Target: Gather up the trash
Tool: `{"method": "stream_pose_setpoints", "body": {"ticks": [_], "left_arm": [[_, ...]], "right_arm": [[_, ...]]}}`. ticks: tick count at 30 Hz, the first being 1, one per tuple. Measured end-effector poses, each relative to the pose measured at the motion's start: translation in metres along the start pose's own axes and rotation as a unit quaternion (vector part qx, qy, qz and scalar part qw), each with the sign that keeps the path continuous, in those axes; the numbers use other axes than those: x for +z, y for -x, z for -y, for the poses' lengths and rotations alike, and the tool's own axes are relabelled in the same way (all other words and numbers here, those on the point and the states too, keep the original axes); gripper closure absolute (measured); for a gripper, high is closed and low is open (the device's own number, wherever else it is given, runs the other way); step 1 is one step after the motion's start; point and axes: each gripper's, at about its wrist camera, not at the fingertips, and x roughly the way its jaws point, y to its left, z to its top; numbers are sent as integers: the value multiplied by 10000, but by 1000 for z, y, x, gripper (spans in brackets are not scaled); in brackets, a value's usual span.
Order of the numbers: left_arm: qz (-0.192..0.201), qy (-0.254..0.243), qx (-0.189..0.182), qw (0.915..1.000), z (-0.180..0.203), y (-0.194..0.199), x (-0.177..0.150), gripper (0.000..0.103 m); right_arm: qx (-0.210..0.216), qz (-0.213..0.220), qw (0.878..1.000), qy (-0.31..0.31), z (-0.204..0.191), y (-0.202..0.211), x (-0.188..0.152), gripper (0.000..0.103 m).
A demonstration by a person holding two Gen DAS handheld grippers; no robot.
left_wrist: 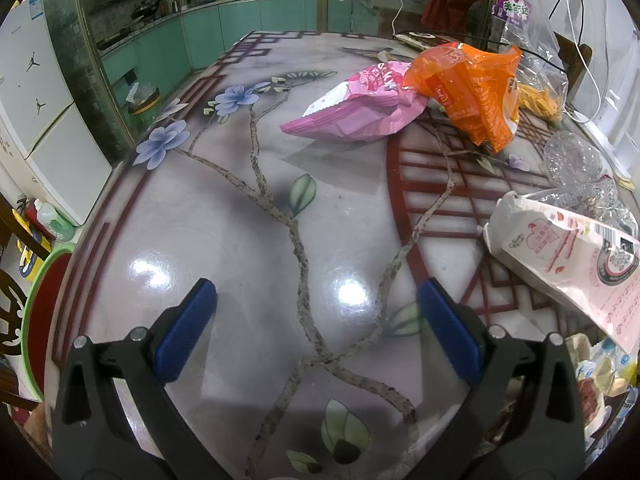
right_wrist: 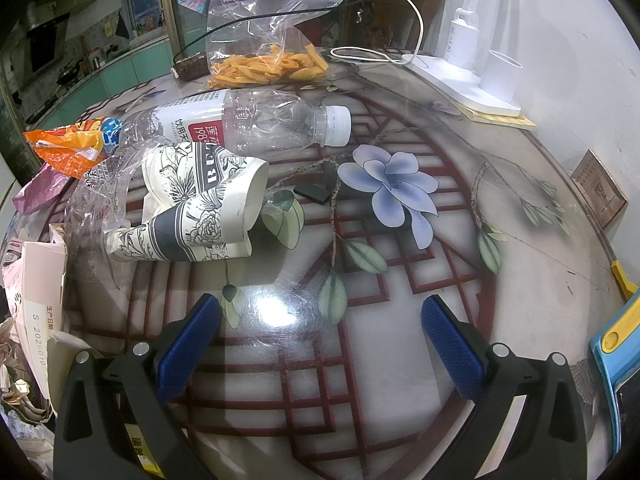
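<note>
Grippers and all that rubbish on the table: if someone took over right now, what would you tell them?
Left gripper: open, empty, above bare table.
Right gripper: open, empty.
Trash all lies on the table: pink wrapper, orange wrapper, white pouch, crushed paper cup, empty bottle on its side.
Done: nothing is held.
Left: pick up every piece.

Left tool (left_wrist: 316, 304): two black plastic arms, each tipped with a blue textured pad (left_wrist: 188, 328), silver round screws at the joints. Right tool (right_wrist: 320, 318): same build, blue pads (right_wrist: 450, 346), silver screws, plus a yellow sticker with black characters low on its left arm.
</note>
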Motion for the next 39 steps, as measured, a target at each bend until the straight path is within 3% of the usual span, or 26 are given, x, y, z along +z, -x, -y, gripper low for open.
{"method": "stream_pose_setpoints", "body": {"ticks": [17, 21, 25, 27, 31, 35, 39], "left_arm": [[-3, 0, -2, 10000, 0, 0, 0, 3], [-2, 2, -4, 10000, 0, 0, 0, 3], [7, -96, -13, 10000, -1, 1, 1, 4], [-65, -179, 151, 9997, -3, 3, 5, 4], [255, 47, 561, 9981, -24, 35, 27, 4], [595, 451, 825, 9938, -44, 95, 61, 4], [870, 497, 1042, 9895, -47, 152, 79, 4]], "right_arm": [[-11, -5, 10000, -88, 0, 0, 0, 6], [-479, -6, 9963, -707, -15, -2, 1, 6], [-314, -182, 9978, -554, -37, -7, 12, 7], [-251, -221, 9988, -357, -48, -7, 21, 7], [-481, 275, 9985, 31, -65, 20, 48, 7], [-612, 853, 9942, 253, -77, 61, 75, 7], [-562, 1473, 9857, 594, -96, 118, 96, 7]]}}
